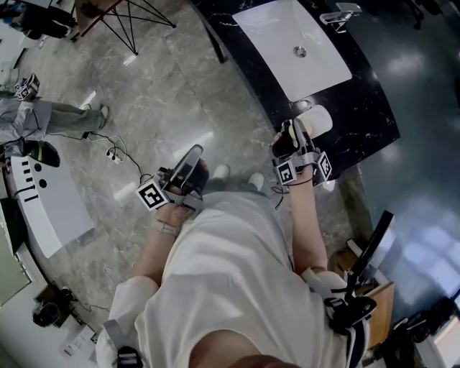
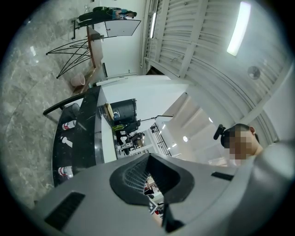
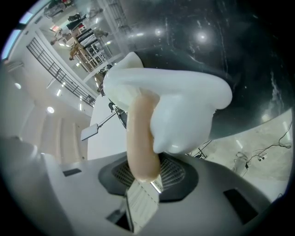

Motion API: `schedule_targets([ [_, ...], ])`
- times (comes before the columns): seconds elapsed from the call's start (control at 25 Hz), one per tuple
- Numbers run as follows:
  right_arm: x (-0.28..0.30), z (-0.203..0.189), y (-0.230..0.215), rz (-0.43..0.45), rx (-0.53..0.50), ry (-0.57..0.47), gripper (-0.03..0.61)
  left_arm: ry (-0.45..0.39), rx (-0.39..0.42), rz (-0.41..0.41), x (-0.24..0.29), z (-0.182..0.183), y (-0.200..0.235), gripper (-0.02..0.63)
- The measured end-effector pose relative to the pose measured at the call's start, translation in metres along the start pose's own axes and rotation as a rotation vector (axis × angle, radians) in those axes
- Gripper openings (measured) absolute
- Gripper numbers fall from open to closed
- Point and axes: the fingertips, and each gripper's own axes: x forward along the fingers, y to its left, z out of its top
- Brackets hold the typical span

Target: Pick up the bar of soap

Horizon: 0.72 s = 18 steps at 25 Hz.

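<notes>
The beige bar of soap stands on edge in a white soap dish on the black counter. My right gripper is closed on the bar's near end, with a ribbed pad lying against it. In the head view the right gripper reaches over the dish at the counter's near corner, and the soap itself is hidden there. My left gripper hangs over the floor to the left, shut with nothing in it, and its jaws point towards the room.
A white sink with a faucet is set into the black counter beyond the dish. Cables trail on the marble floor. A white cabinet stands at the left, and black metal legs at the back.
</notes>
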Motion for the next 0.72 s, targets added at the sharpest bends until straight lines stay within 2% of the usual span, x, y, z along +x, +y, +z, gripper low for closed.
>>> schedule_targets([
  [0.32, 0.001, -0.002, 0.005, 0.022, -0.019, 0.007, 0.118, -0.001, -0.014, -0.001, -0.002, 0.005, 0.003, 0.006],
  [0.48, -0.001, -0.019, 0.011, 0.025, -0.108, 0.043, 0.115, -0.002, -0.020, -0.007, -0.008, 0.011, 0.000, 0.006],
  [0.72, 0.002, -0.039, 0.017, 0.028, -0.326, 0.132, 0.114, -0.005, -0.018, -0.022, -0.015, 0.015, 0.002, 0.006],
])
